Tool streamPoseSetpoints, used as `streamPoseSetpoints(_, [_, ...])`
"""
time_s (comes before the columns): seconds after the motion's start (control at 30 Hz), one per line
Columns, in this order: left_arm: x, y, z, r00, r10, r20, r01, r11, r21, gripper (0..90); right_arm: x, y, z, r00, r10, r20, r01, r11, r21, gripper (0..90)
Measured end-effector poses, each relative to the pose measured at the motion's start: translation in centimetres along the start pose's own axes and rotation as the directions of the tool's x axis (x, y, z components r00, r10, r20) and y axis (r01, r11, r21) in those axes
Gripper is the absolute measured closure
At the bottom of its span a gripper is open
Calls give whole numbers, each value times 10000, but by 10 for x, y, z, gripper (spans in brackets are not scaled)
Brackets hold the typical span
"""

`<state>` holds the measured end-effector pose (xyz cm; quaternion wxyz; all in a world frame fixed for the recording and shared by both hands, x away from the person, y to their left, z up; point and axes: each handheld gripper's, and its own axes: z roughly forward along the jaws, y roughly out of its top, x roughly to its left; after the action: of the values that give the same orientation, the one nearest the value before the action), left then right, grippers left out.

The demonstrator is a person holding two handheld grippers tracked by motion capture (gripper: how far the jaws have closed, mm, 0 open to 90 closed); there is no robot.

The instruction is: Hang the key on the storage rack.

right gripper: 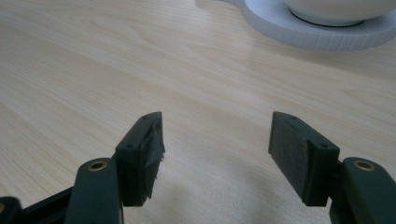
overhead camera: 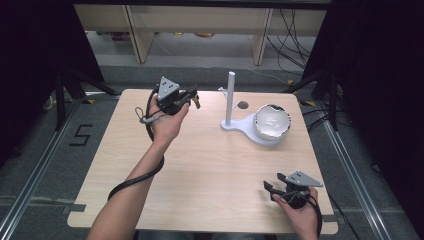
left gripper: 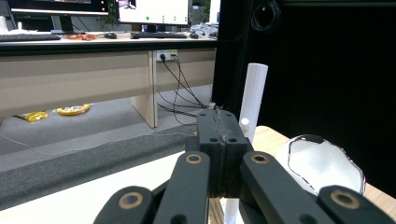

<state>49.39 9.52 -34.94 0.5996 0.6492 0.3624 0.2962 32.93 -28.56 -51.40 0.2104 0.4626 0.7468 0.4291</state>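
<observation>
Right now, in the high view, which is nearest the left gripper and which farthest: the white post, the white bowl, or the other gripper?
From the left gripper:
1. White post, just to its right, upright on the stand.
2. White bowl, farther right, on the stand's round base.
3. Right gripper, farthest, at the table's near right corner.

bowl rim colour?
Dark, near black, on a white bowl; clearest in the left gripper view.

A white stand point(overhead camera: 252, 131) sits on the far right part of the bench point(overhead camera: 200, 170), its flat base carrying a slim upright post point(overhead camera: 230, 97) with a small side peg. A white bowl point(overhead camera: 272, 121) with a dark wavy rim rests on the base, tilted, just beside the post.
</observation>
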Motion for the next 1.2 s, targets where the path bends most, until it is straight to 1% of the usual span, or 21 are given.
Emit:
streamPoseSetpoints(0.03, [-1,0,1,10000,-4,-5,4,10000,16,900,0,0,0,10000,-79,37,79,10000,-49,364])
streamPoseSetpoints(0.2, [-4,0,10,10000,-33,-4,33,9999,105,900,0,0,-1,10000,82,-25,-82,10000,16,363])
streamPoseSetpoints(0.23, [-4,0,12,10000,-96,-17,97,9999,108,900,0,0,0,10000,73,-21,-73,10000,20,363])
streamPoseSetpoints(0.33, [-5,0,14,9999,-113,-21,113,9999,127,900,0,0,0,10000,29,-22,-29,10000,-10,363])
streamPoseSetpoints(0.4, [-6,-1,18,9999,-150,15,150,9996,222,900,0,0,0,10000,12,-16,-12,10000,-4,364])
streamPoseSetpoints(0.47, [-7,-1,20,9998,-214,14,214,9996,196,900,0,0,0,10000,-2,-18,2,10000,1,364])
streamPoseSetpoints(0.5, [-7,-1,21,10000,-43,-17,44,9998,195,900,0,0,0,10000,-74,23,74,10000,-49,365])
streamPoseSetpoints(0.53, [-7,-1,21,10000,-43,-17,44,9998,195,900,0,0,0,10000,-74,23,74,10000,-49,365])
streamPoseSetpoints(0.57, [-9,0,22,10000,45,-42,-44,9997,221,900,1,0,-1,9999,144,-35,-144,9999,64,364])
streamPoseSetpoints(0.6, [-9,0,23,10000,-12,8,12,9998,215,900,1,0,-1,9999,139,-37,-139,9999,50,363])
streamPoseSetpoints(0.63, [-10,1,24,10000,-19,12,19,9998,193,900,3,0,-2,9990,450,-41,-449,9989,143,363])
streamPoseSetpoints(0.67, [-10,1,24,10000,-19,12,19,9998,193,900,3,0,-2,9990,450,-41,-449,9989,143,363])
streamPoseSetpoints(0.7, [-10,1,26,10000,24,21,-24,9998,209,900,0,0,-1,9999,90,-67,-90,10000,-21,364])
streamPoseSetpoints(0.77, [-11,2,27,10000,63,30,-63,9997,225,900,1,0,-1,9999,145,-35,-145,9999,53,364])
streamPoseSetpoints(1.0, [-14,2,34,10000,60,25,-61,9995,307,900,1,0,-1,9999,123,-32,-123,9999,72,364])
streamPoseSetpoints(1.03, [-14,2,36,10000,88,35,-89,9994,344,900,0,0,-1,10000,21,-12,-21,10000,-5,364])
streamPoseSetpoints(1.2, [-16,-3,43,10000,-10,16,9,9988,498,900,0,0,-1,10000,19,-18,-19,10000,8,364])
